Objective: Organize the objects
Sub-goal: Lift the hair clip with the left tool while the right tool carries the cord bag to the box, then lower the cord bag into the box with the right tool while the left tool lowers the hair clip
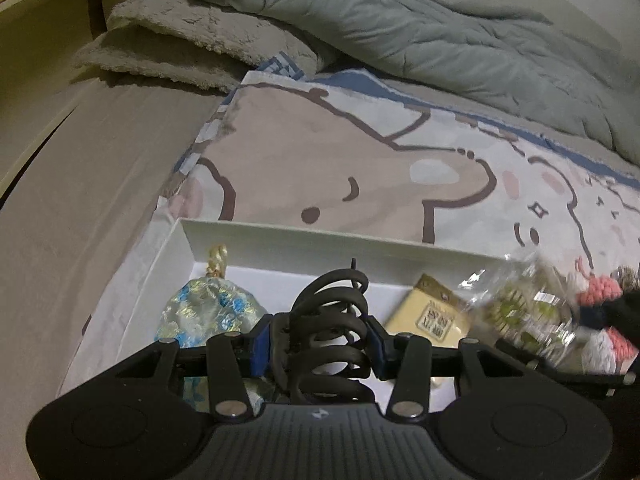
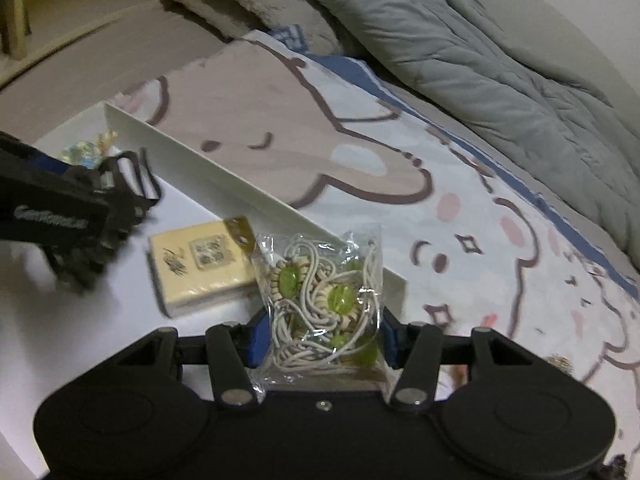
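Left gripper is clamped on a black hair claw clip over the white box, with a brocade pouch at the left end and a cream packet near the middle. Right gripper is closed on a clear bag of cord and green beads, apparently just above the box's right corner.

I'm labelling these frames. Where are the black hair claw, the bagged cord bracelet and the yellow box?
black hair claw (image 1: 334, 320), left wrist view, curved teeth
bagged cord bracelet (image 2: 320, 300), right wrist view, green bead
yellow box (image 2: 198, 264), right wrist view, top face
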`<action>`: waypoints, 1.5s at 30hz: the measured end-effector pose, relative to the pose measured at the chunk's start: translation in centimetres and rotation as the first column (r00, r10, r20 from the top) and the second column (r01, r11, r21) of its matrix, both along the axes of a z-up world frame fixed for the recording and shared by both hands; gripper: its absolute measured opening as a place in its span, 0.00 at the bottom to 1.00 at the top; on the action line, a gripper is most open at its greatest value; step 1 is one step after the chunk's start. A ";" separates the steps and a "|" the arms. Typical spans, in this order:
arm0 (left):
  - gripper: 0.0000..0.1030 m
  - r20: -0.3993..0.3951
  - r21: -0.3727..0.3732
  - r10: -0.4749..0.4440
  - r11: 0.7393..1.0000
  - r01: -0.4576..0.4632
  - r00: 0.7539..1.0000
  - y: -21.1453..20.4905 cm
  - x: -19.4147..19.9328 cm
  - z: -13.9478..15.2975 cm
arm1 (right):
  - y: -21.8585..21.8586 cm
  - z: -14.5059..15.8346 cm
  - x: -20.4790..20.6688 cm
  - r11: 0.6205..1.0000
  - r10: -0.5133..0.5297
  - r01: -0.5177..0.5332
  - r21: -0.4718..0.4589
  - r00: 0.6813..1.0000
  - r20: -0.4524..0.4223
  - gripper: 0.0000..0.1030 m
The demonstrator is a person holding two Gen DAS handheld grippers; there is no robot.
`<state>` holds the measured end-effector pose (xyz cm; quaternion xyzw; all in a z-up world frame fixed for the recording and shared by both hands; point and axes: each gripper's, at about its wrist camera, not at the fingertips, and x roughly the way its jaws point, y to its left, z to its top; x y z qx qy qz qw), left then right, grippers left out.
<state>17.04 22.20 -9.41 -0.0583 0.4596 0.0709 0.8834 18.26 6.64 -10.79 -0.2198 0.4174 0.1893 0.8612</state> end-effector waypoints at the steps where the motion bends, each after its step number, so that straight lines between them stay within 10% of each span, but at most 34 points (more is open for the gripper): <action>1: 0.47 0.010 0.004 0.001 1.000 -0.001 1.000 0.0 0.1 0.0 | -0.1 -0.1 0.2 0.999 -0.002 0.002 0.034 1.000 -0.024 0.52; 8: 0.47 0.026 0.075 -0.033 0.997 0.031 0.999 -1.1 0.8 -0.3 | -2.0 -0.9 1.3 0.953 -0.059 0.114 0.279 0.979 -0.197 0.52; 25: 0.47 0.020 0.084 -0.165 0.983 0.163 0.986 -2.7 1.0 -1.2 | -1.8 -1.3 0.3 0.978 -0.108 0.135 0.157 0.980 -0.168 0.51; 31: 0.47 -0.018 0.020 -0.241 0.970 0.242 0.970 -2.7 -0.1 -1.0 | -2.8 -1.4 0.8 0.965 -0.136 0.173 0.199 0.973 -0.188 0.51; 45: 0.47 0.031 0.081 -0.112 0.991 0.109 0.993 -1.3 0.1 0.2 | -4.4 -2.1 1.5 0.876 -0.169 0.268 0.401 0.949 -0.267 0.52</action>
